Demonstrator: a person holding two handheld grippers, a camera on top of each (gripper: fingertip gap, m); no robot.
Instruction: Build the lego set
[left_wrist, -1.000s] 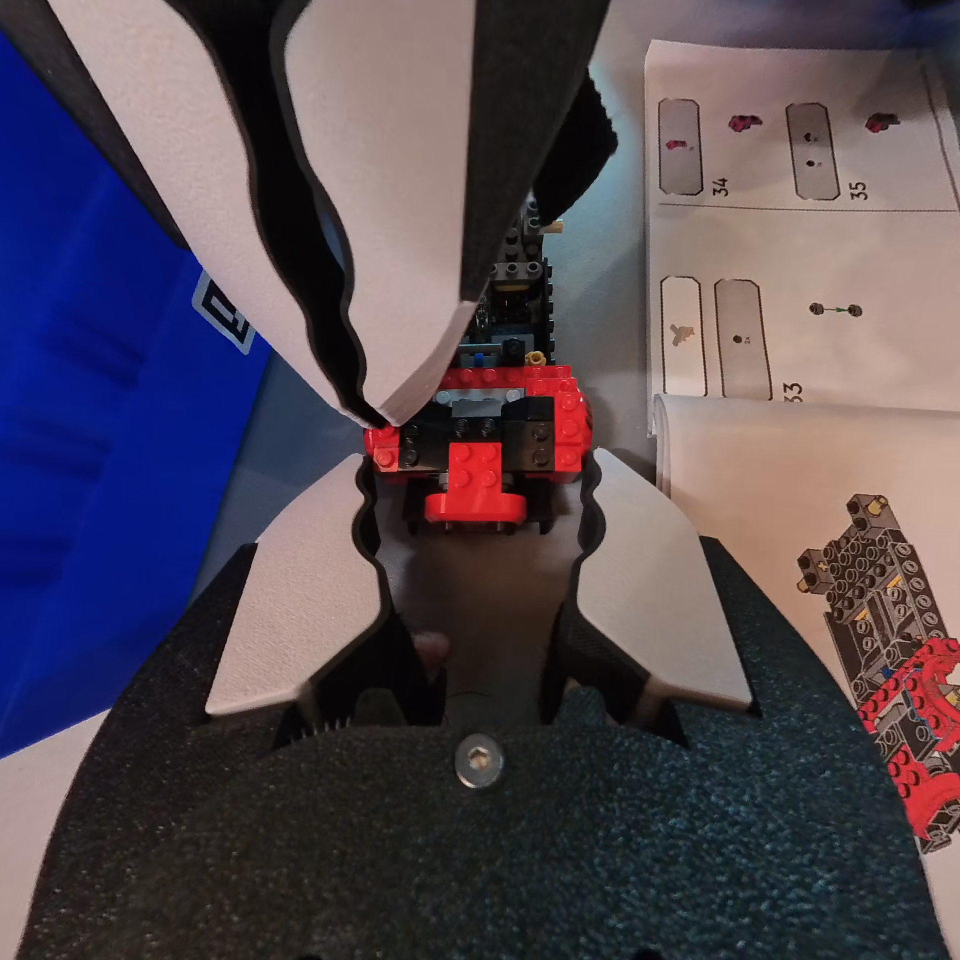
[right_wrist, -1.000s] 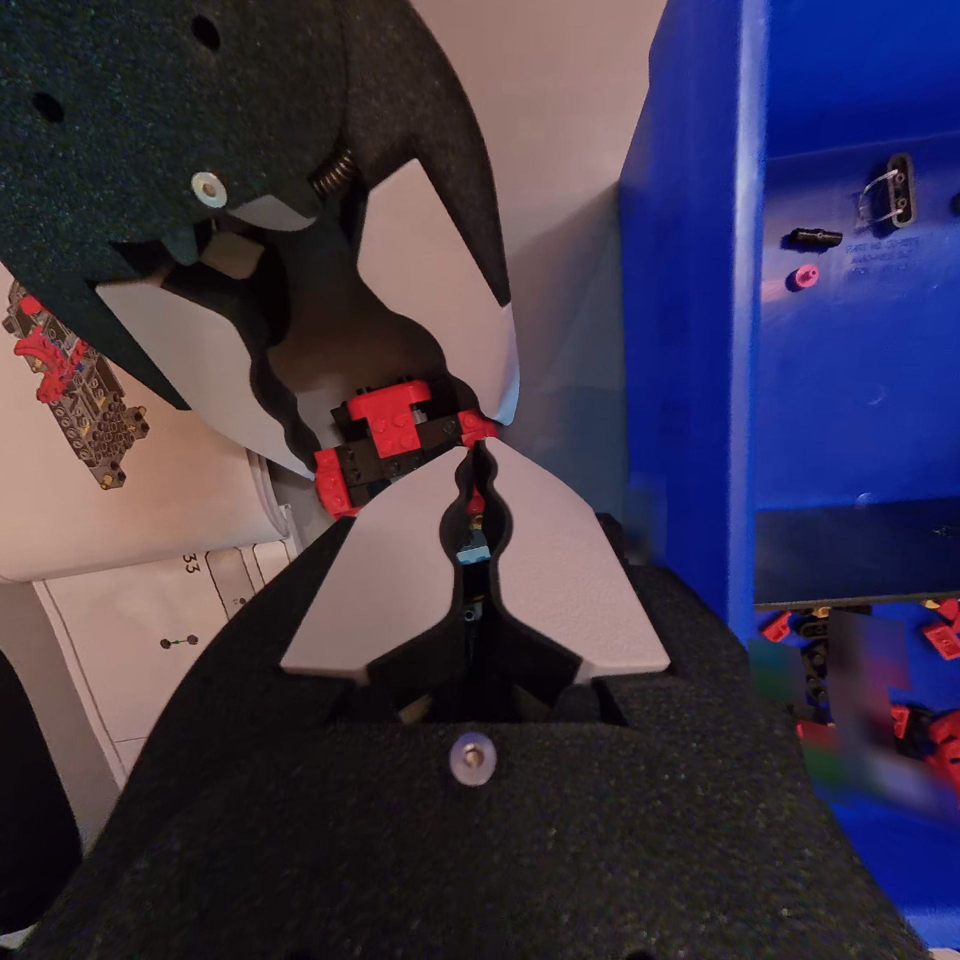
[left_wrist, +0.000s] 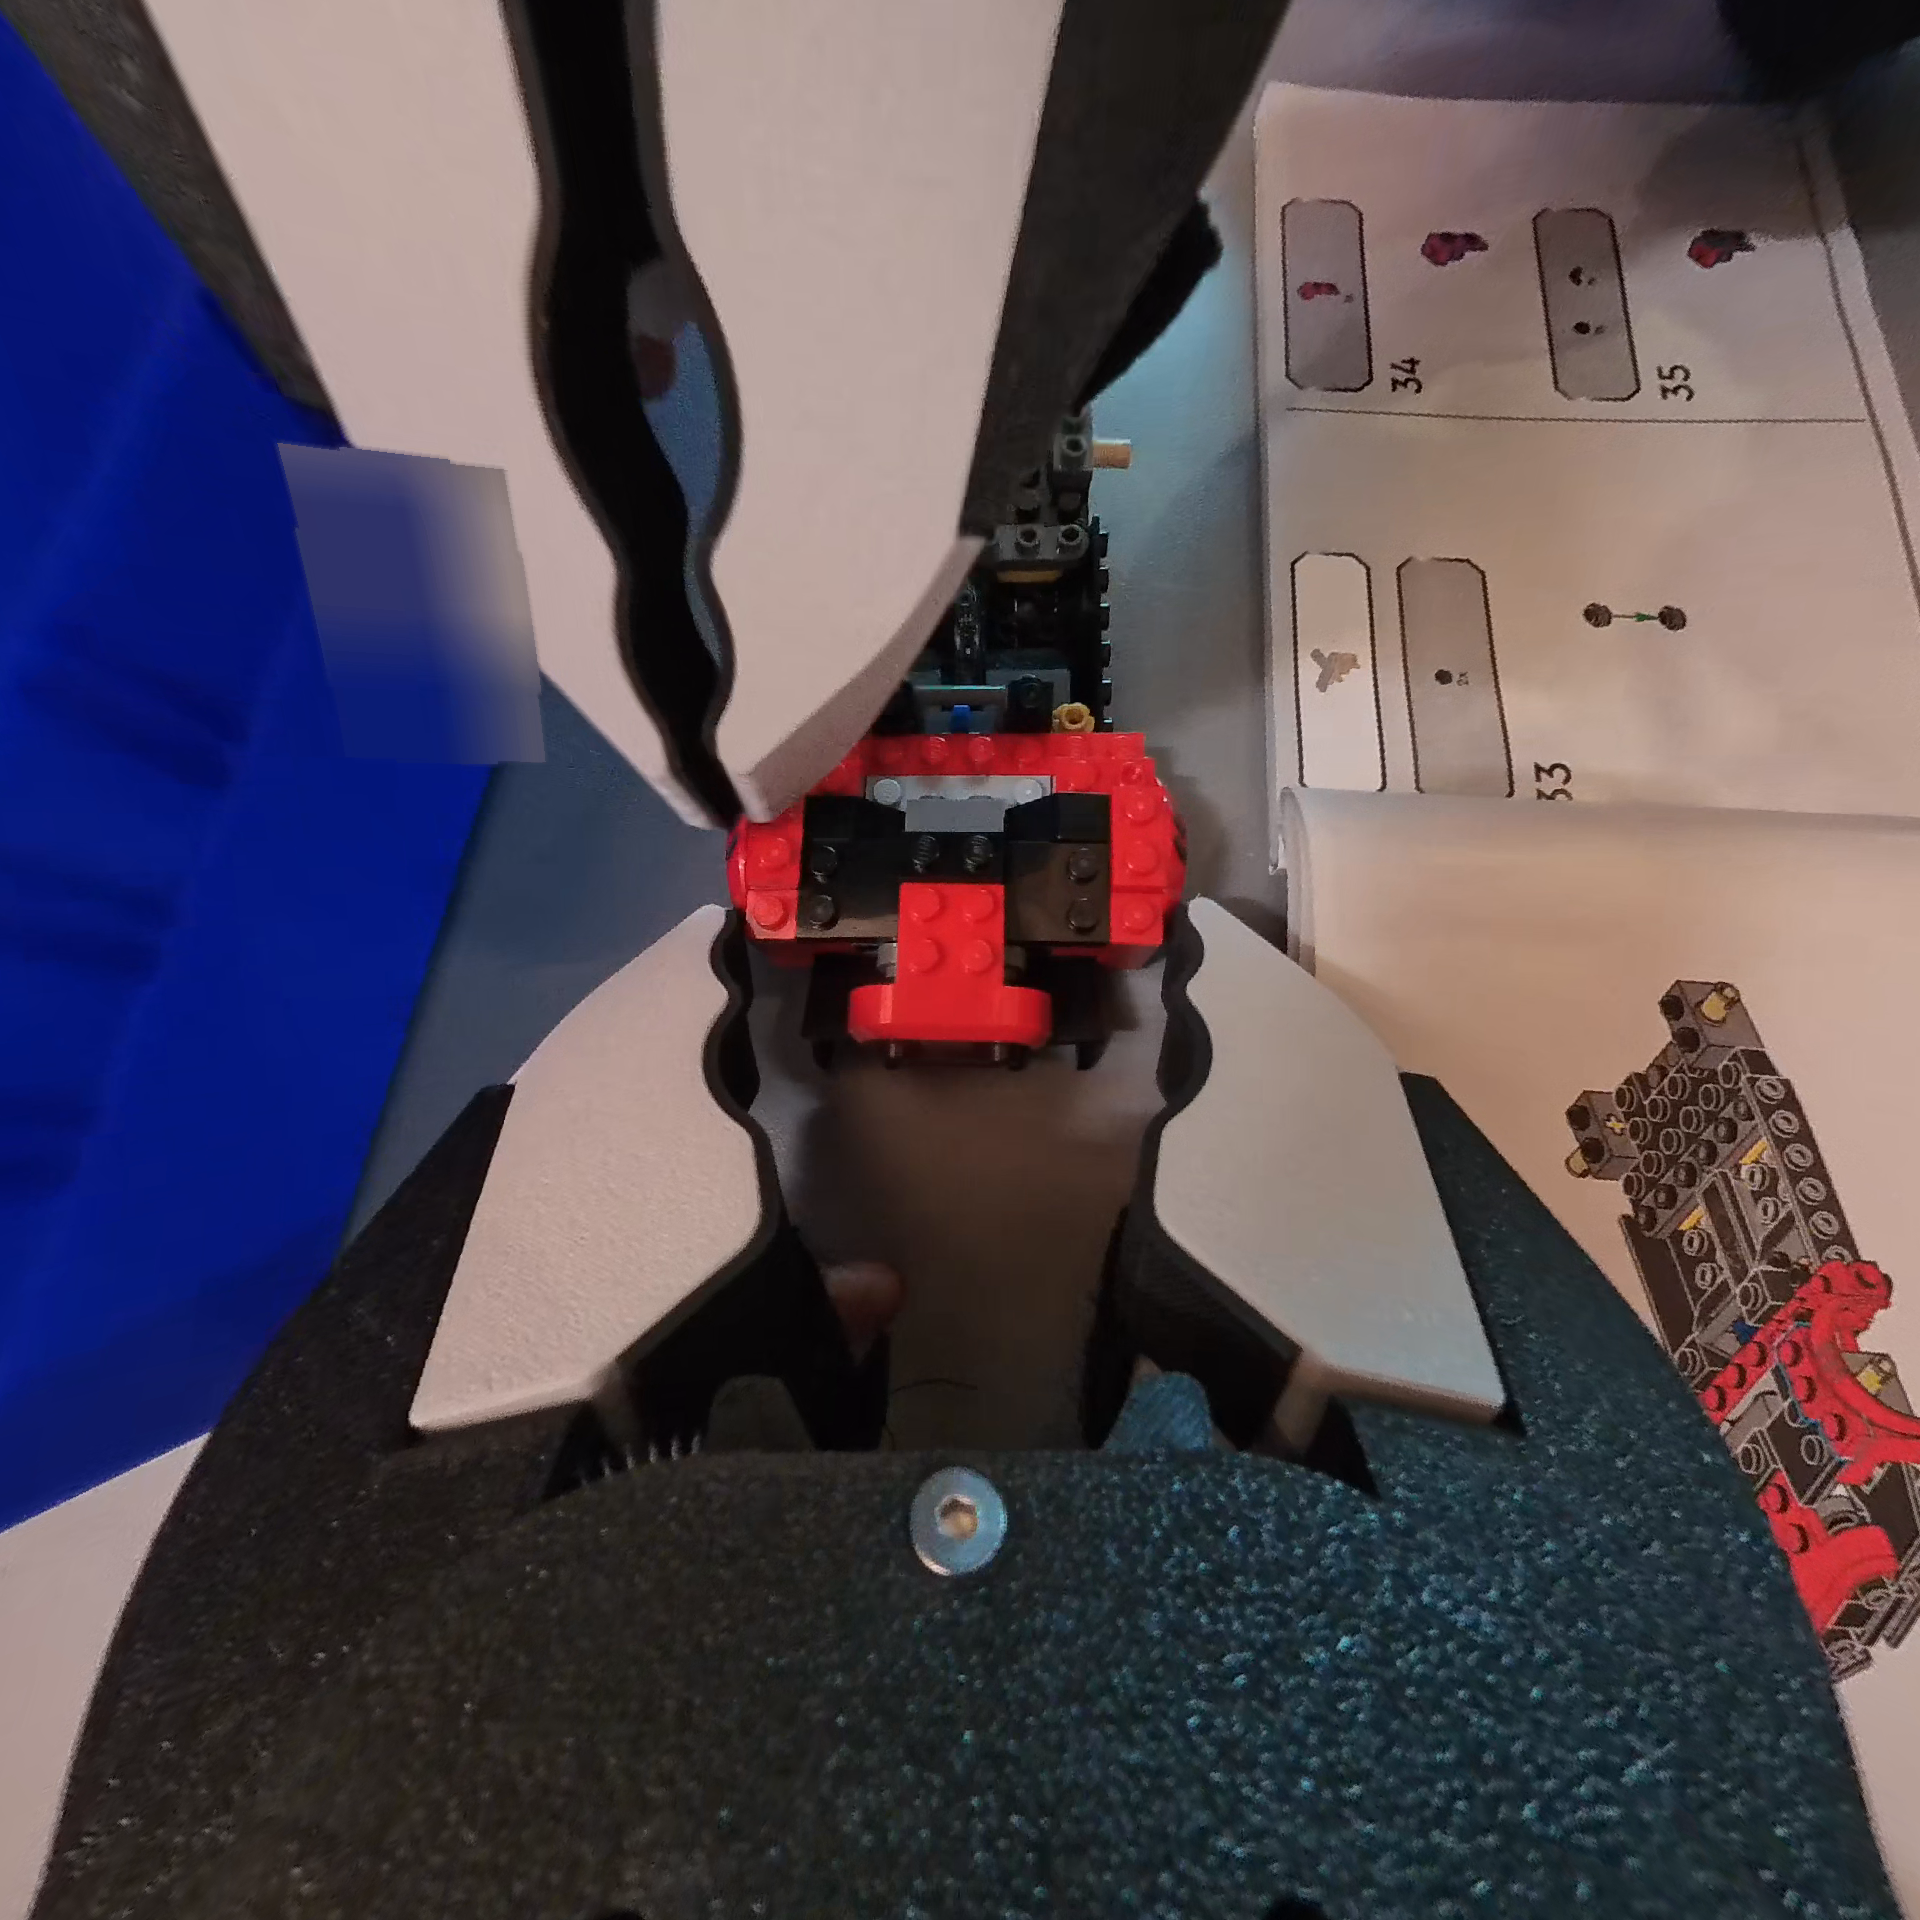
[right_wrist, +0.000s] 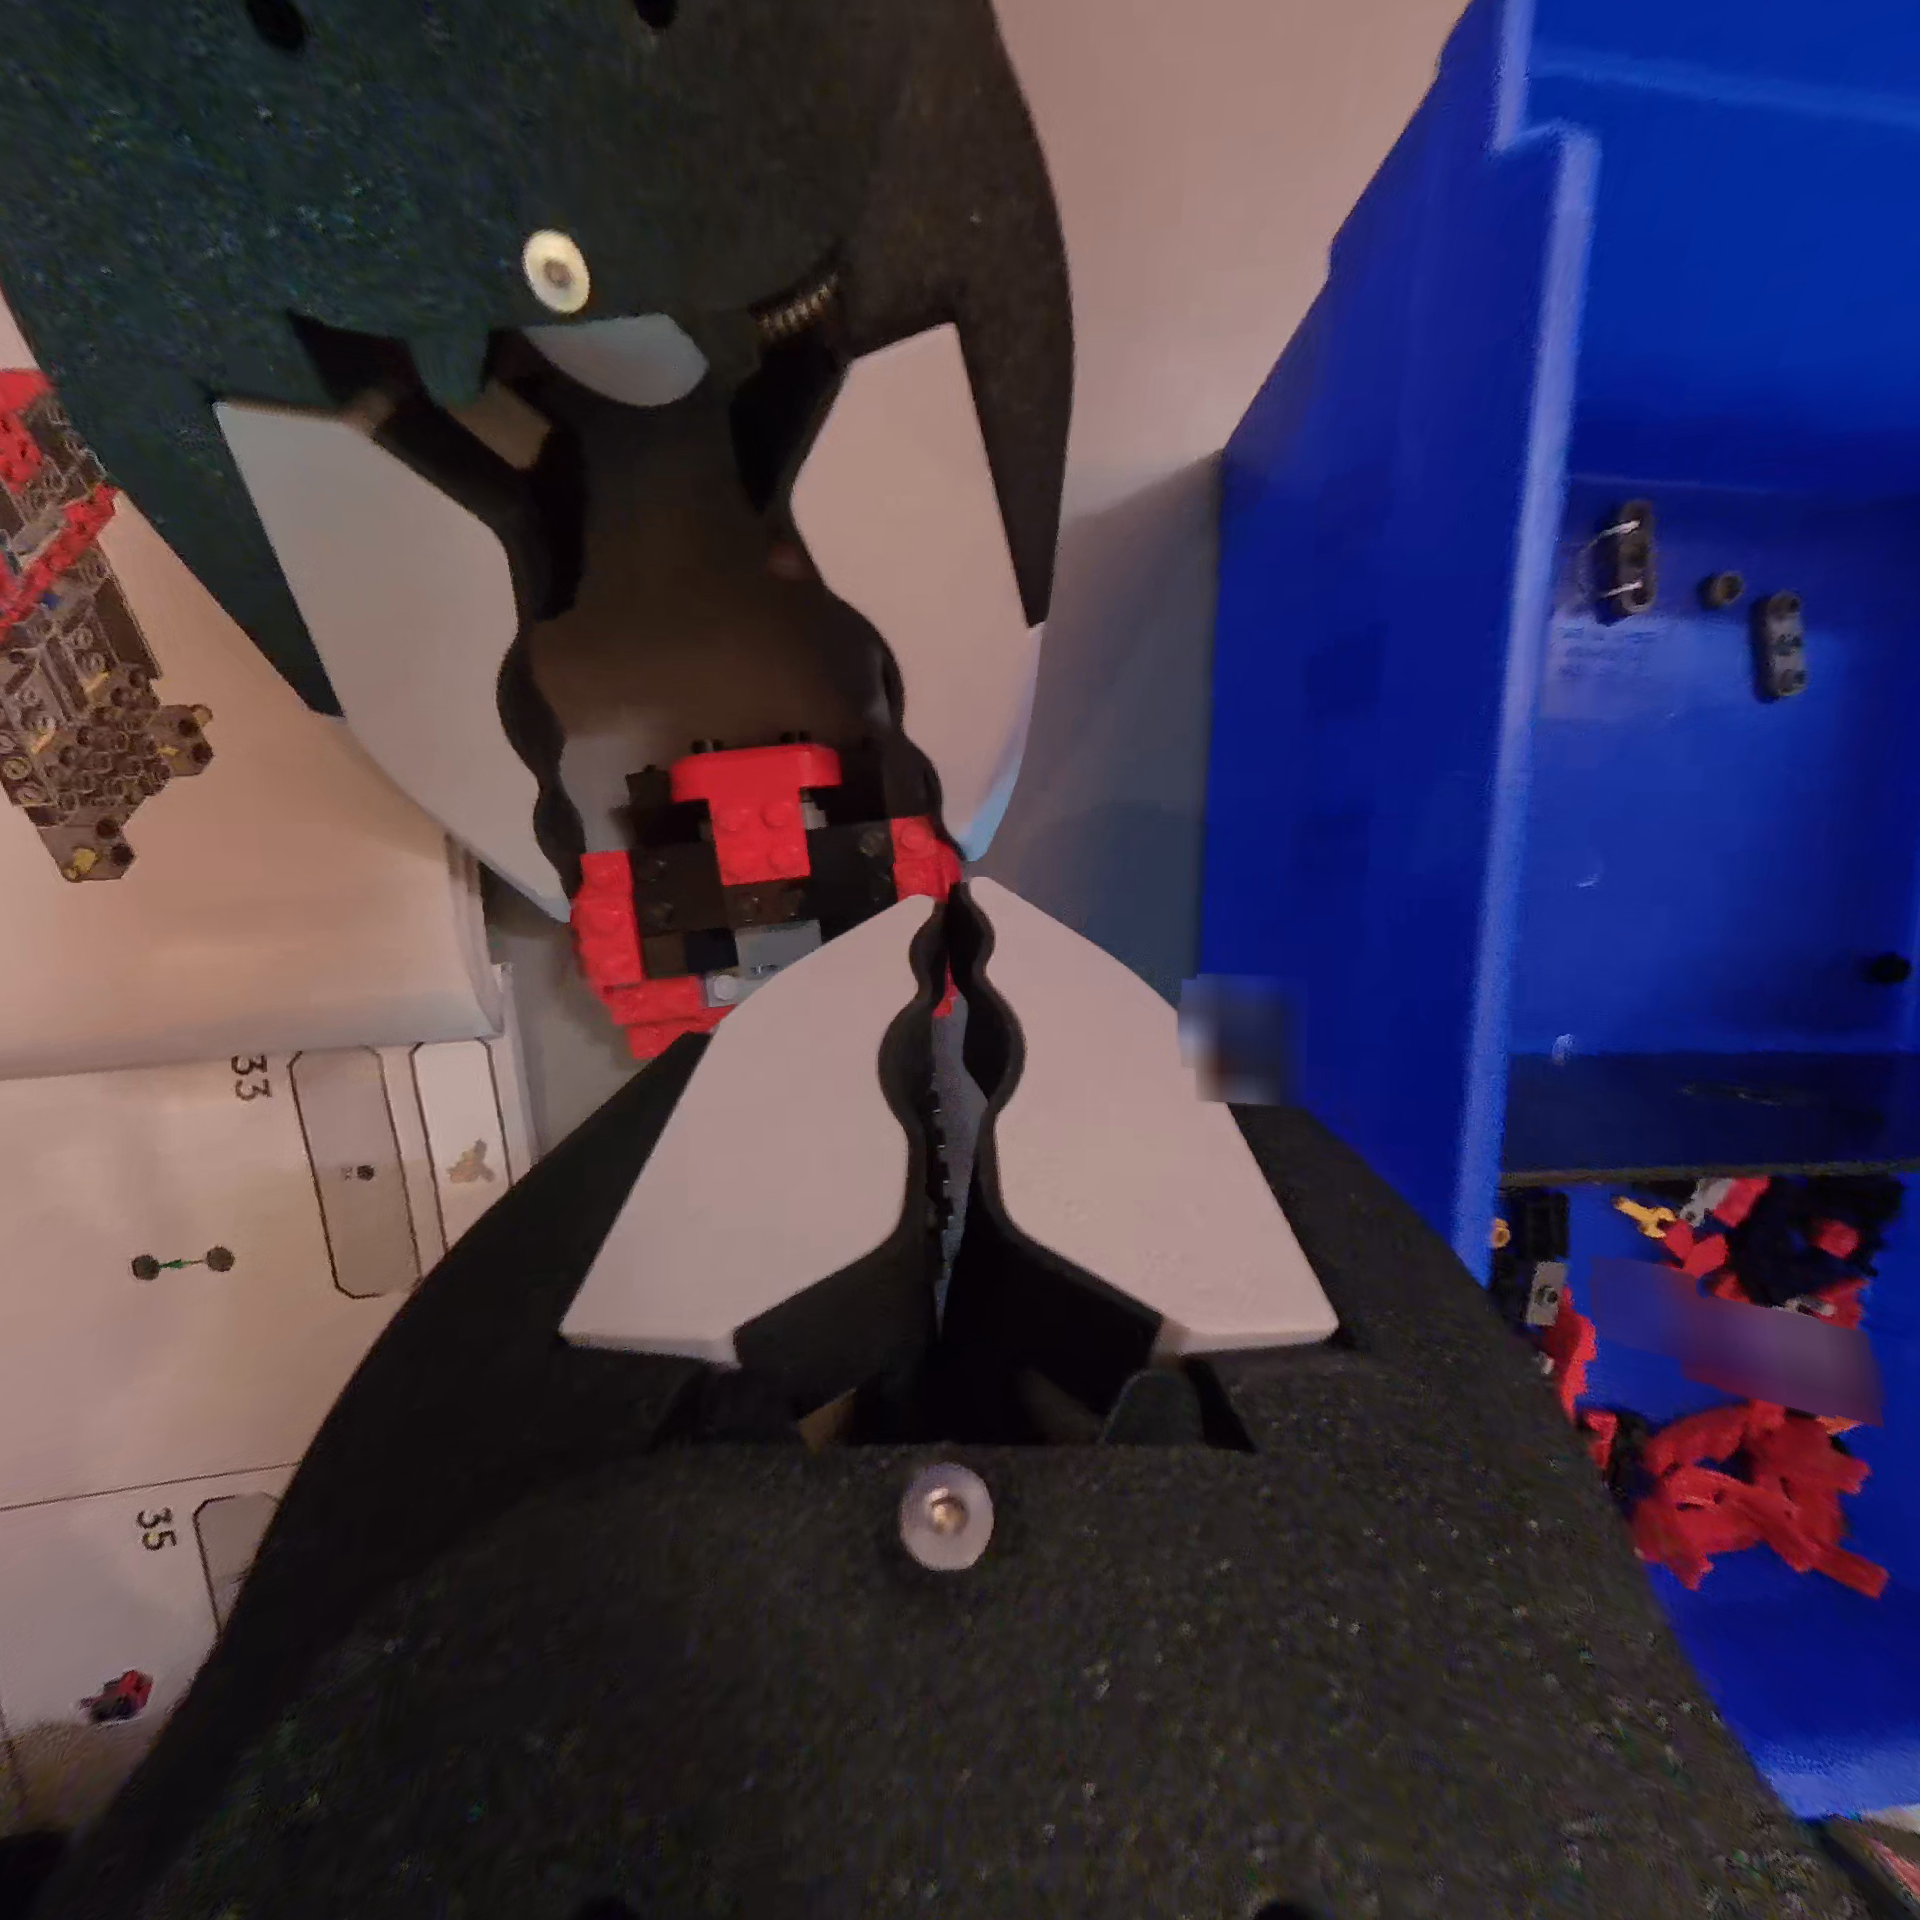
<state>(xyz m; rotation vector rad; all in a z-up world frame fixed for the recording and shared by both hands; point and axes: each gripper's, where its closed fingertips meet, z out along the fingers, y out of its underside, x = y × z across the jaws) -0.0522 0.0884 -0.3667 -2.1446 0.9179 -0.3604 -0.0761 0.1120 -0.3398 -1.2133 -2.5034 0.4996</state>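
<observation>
The Lego model (left_wrist: 956, 862), a red and black car body with a red plate at its front, sits between the fingers of my left gripper (left_wrist: 951, 914), which is shut on its sides. My right gripper (left_wrist: 727, 810) comes in from above, shut, with its tips on the model's red left corner. In the right wrist view the right gripper (right_wrist: 951, 899) has its fingers together, touching the model (right_wrist: 748, 883). The left gripper (right_wrist: 764, 862) flanks the model from the far side. The rear of the model is hidden under the right gripper.
An open instruction booklet (left_wrist: 1558, 644) lies to the right of the model; it also shows in the right wrist view (right_wrist: 260, 1143). A blue bin (left_wrist: 156, 831) stands close on the other side. It holds loose red and black pieces (right_wrist: 1745, 1455). One gripper's finger ends stand about 4 cm off the other's.
The right gripper has turned slightly, with its tips still on the model's red corner. The left gripper holds the model in the same place.
</observation>
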